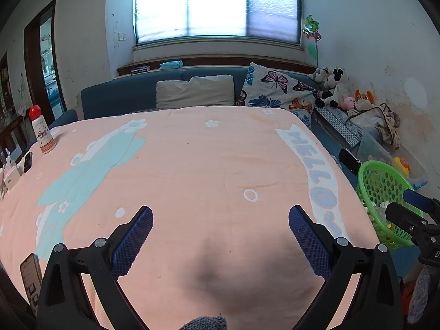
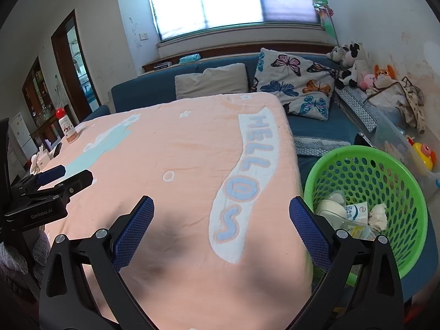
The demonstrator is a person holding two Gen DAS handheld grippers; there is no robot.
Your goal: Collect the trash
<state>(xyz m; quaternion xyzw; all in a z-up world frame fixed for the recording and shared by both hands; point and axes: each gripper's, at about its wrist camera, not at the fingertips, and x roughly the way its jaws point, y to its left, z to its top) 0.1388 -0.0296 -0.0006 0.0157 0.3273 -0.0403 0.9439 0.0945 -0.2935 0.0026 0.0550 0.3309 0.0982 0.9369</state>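
A green perforated basket (image 2: 396, 181) stands at the right of a surface covered by a peach blanket (image 2: 192, 148). Inside it lie white cups, a milk carton (image 2: 356, 211) and a crumpled tissue (image 2: 378, 216). My right gripper (image 2: 221, 209) hovers open over the blanket's near right part, holding nothing, its right finger beside the basket. My left gripper (image 1: 220, 217) is open and holds nothing above the blanket's near middle. The basket (image 1: 385, 187) shows at the right edge of the left wrist view, with the right gripper's fingers in front of it.
A red-capped bottle (image 1: 41, 132), a small dark object (image 1: 27, 161) and a white box (image 1: 11, 177) sit at the blanket's far left. A phone (image 1: 31, 277) lies at the near left edge. Behind are a blue sofa (image 1: 132, 93) with pillows, plush toys (image 1: 335, 88) and a yellow duck toy (image 2: 423, 155).
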